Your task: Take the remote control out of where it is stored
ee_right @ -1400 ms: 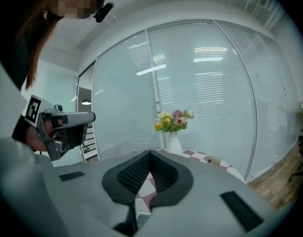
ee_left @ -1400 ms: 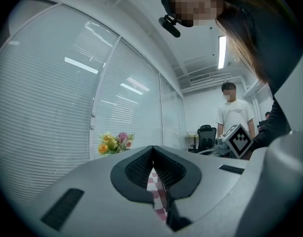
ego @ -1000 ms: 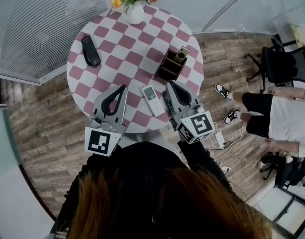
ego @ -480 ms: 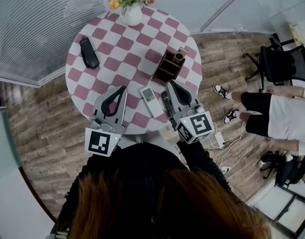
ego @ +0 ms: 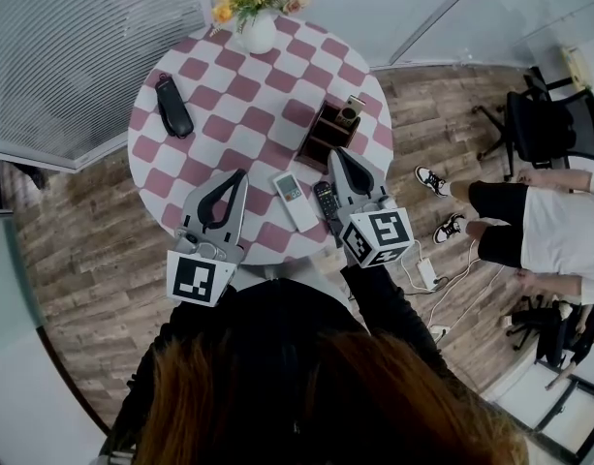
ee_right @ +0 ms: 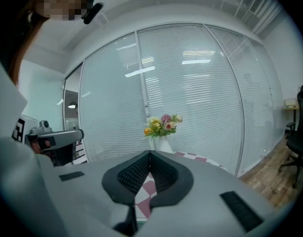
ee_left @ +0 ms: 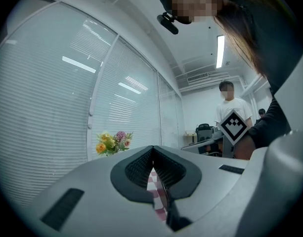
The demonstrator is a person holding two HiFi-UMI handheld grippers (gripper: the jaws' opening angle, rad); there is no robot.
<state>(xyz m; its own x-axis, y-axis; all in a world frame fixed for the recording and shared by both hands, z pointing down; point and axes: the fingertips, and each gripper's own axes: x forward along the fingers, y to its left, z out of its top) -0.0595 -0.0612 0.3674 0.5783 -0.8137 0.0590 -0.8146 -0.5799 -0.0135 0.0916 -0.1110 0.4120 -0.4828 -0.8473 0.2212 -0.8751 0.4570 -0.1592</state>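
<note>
A black oblong device (ego: 173, 106) lies at the counter's (ego: 238, 85) left side, a flower vase (ego: 259, 29) at its far rim. The left claw (ego: 242, 172) is closed and empty. To its right the white remote control (ego: 294, 200) and a black remote (ego: 326, 200) lie flat on the counter, the black one just beside the right claw (ego: 336, 153), also closed and empty. The brown holder (ego: 326, 136) holds something too small to identify.

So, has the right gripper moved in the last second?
Yes. The right gripper has edged forward, its tip now closer to the brown holder, leaving more of the black remote beside it uncovered.
</note>
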